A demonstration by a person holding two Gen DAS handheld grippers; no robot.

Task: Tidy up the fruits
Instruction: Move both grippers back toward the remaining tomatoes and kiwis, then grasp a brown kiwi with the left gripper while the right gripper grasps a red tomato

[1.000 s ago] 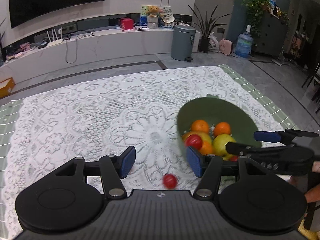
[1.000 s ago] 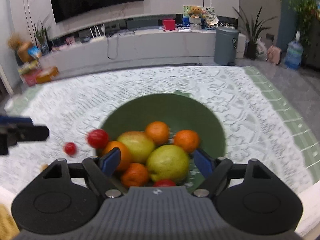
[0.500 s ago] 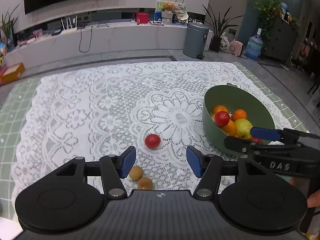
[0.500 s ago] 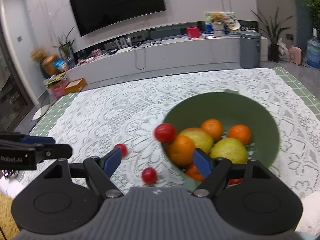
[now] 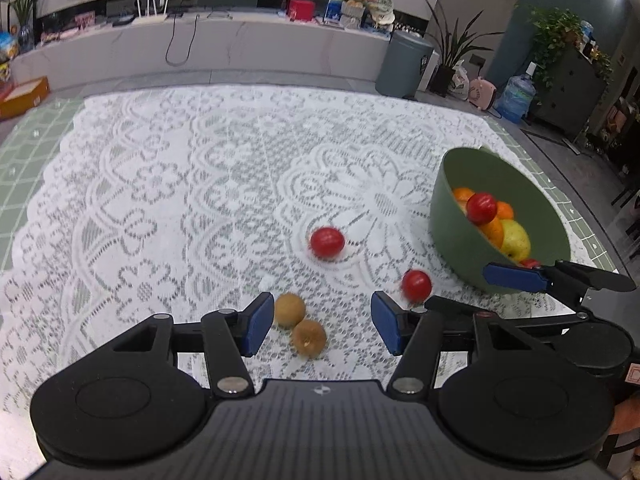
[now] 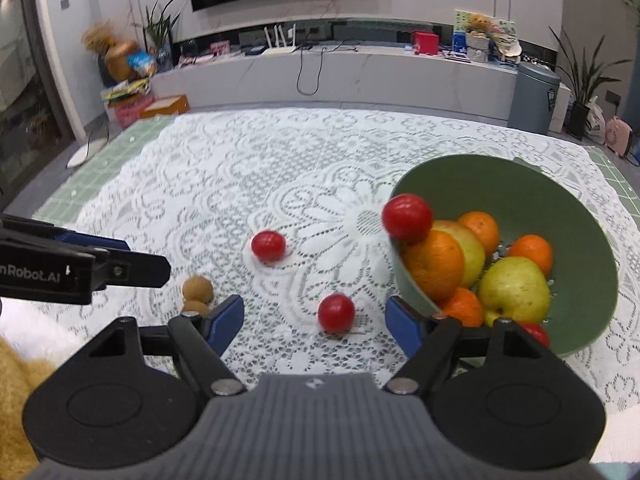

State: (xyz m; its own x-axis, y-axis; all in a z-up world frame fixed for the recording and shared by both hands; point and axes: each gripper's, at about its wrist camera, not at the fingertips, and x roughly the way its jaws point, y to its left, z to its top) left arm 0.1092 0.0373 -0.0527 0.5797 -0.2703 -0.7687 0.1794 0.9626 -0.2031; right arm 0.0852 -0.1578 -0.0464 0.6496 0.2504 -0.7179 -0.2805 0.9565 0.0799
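Observation:
A green bowl, tipped toward the left, holds oranges, yellow-green apples and a red tomato at its lip. Two red tomatoes lie on the lace cloth, also in the right wrist view. Two brown kiwis lie between my left gripper's fingers. My left gripper is open and empty. My right gripper is open and empty beside the bowl's left rim, just behind the nearer tomato.
The white lace cloth covers a green-checked table. Beyond the far edge are a low TV counter, a grey bin and plants. The right gripper's arm lies across the bowl's near side.
Both cameras pulled back and left. A second red tomato has come out onto the cloth, and the first has rolled farther left. The kiwis now lie between the left fingers.

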